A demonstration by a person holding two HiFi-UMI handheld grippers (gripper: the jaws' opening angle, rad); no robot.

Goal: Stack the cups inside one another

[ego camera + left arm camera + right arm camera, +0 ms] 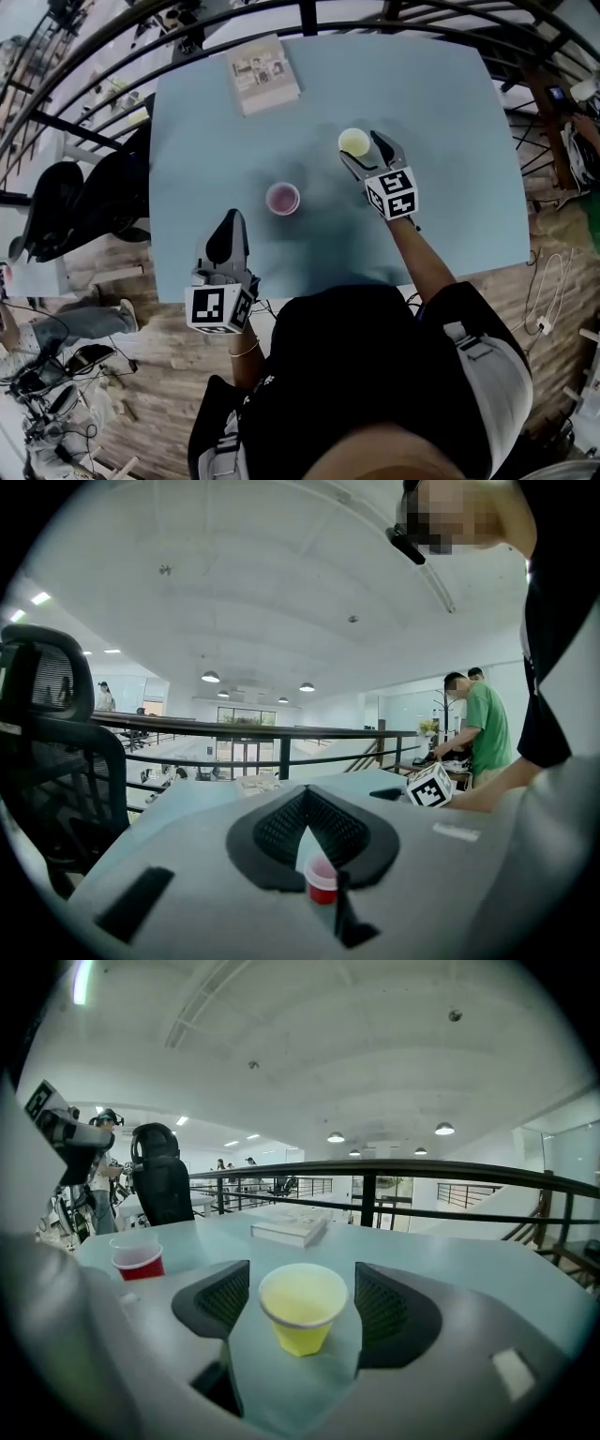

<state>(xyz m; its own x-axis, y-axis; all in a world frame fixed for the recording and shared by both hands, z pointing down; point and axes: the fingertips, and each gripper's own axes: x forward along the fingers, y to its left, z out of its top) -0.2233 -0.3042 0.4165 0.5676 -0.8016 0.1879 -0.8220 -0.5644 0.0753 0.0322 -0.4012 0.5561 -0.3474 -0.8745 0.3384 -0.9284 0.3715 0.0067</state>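
Over the table (450,112), the right arm (424,262) reaches toward the middle, and the left gripper (230,225) hangs back at the near edge, pointing far. The right gripper (366,155) has its jaws wide on either side of the upright yellow cup (354,142), clear of it. The left gripper's jaws are together and empty, aimed at the red cup (282,199), which stands upright, apart, left of the yellow cup and nearer.
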